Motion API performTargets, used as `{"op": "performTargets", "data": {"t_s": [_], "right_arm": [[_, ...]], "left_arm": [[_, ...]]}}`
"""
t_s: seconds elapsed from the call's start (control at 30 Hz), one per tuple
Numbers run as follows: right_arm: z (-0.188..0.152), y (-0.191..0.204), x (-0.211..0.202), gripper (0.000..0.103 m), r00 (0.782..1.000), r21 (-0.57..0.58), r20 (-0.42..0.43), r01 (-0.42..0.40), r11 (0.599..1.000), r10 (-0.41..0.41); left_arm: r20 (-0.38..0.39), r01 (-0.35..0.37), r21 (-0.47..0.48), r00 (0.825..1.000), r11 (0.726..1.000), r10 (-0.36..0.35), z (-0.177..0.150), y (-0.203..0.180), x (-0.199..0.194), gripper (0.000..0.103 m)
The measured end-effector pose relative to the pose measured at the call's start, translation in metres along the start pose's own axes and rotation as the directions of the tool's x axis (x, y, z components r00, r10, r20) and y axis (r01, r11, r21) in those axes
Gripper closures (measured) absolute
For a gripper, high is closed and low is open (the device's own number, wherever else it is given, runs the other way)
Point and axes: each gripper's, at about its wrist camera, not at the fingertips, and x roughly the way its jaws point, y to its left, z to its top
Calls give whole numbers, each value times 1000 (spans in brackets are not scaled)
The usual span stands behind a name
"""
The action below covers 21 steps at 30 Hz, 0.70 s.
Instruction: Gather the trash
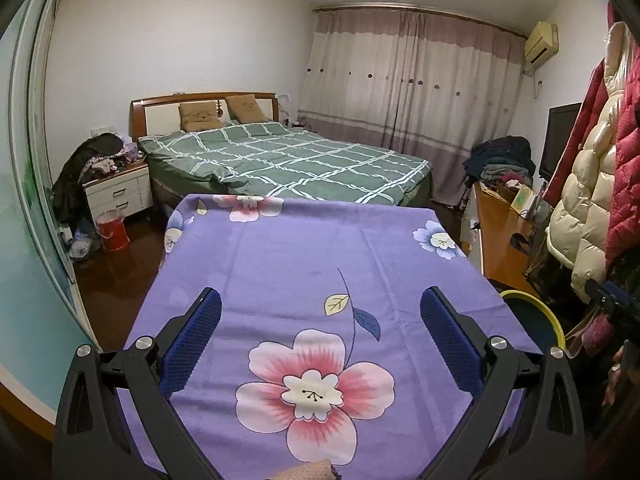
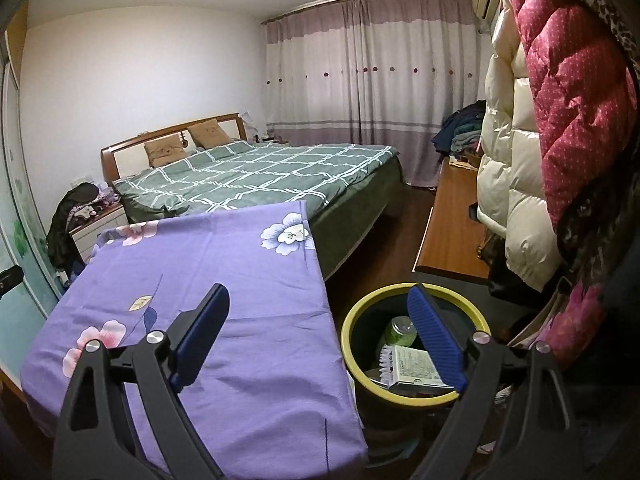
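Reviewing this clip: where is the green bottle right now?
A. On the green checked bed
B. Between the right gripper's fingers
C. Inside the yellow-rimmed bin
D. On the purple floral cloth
C. In the right wrist view the green bottle lies inside the yellow-rimmed bin, next to a printed box; the right gripper stands open with nothing between its fingers.

The near tablecloth (image 1: 304, 248) is purple with pink and blue flowers. The far bedspread (image 1: 280, 156) is green with white checks. The bin (image 2: 416, 394) has a yellow rim.

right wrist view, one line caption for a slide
Open right gripper above the yellow-rimmed bin holding a green bottle, beside the purple floral table.
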Motion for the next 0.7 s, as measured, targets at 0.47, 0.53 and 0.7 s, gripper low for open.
{"op": "performTargets", "data": {"t_s": [0.47, 0.53, 0.7], "right_arm": [[-1, -4, 4, 17, 1000, 17, -5, 4, 1000, -4], [-1, -4, 5, 17, 1000, 18, -6, 3, 1000, -3], [-1, -4, 5, 17, 1000, 17, -6, 1, 1000, -1]], "left_arm": [[-21, 6, 24, 1000, 1000, -6, 1, -11, 7, 5], [-22, 7, 24, 1000, 1000, -6, 1, -10, 6, 5], [-22, 6, 25, 1000, 1000, -5, 1, -11, 6, 5]]}}
